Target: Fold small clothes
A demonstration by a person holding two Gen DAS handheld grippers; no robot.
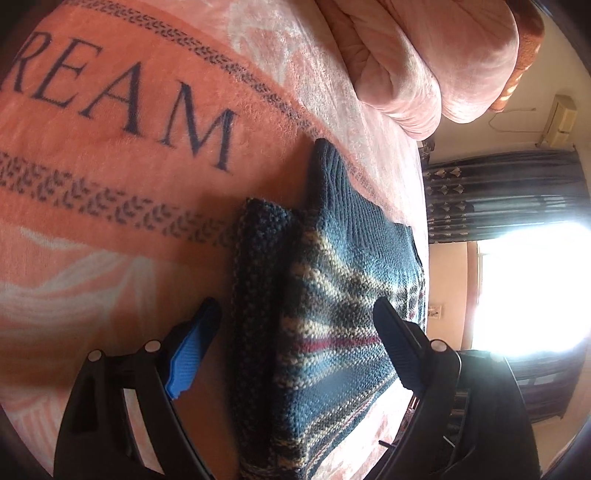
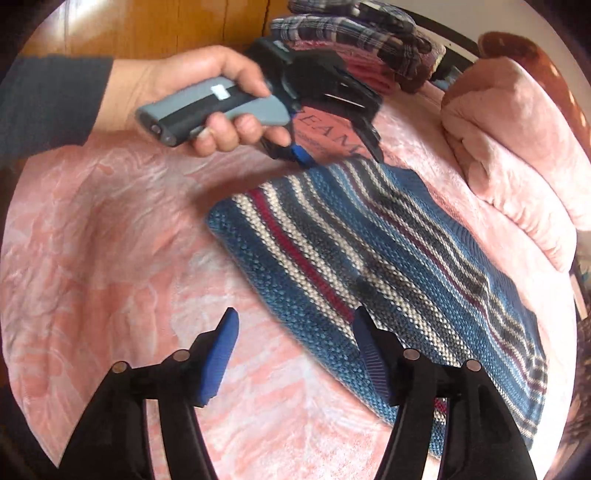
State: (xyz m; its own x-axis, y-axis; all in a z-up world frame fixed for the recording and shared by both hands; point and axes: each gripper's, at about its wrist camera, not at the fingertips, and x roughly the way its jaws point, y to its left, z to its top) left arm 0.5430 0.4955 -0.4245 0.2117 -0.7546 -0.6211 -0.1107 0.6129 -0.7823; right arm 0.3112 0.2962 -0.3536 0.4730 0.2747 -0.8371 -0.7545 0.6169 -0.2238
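While your left gripper (image 1: pixel 295 325) gapes over the blue striped knitted sweater (image 1: pixel 332 266), it grips nothing.
From your right wrist, the right gripper (image 2: pixel 295 325) likewise stands wide, empty, above that sweater's edge on the pink plush blanket (image 2: pixel 110 221).

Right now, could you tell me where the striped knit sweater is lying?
The striped knit sweater lies flat on the pink blanket, right of centre in the right wrist view, just below the left gripper and left of the rolled pink quilt.

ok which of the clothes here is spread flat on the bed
The blue striped knit sweater; the plaid garment sits bunched on a heap at the bed's far end.
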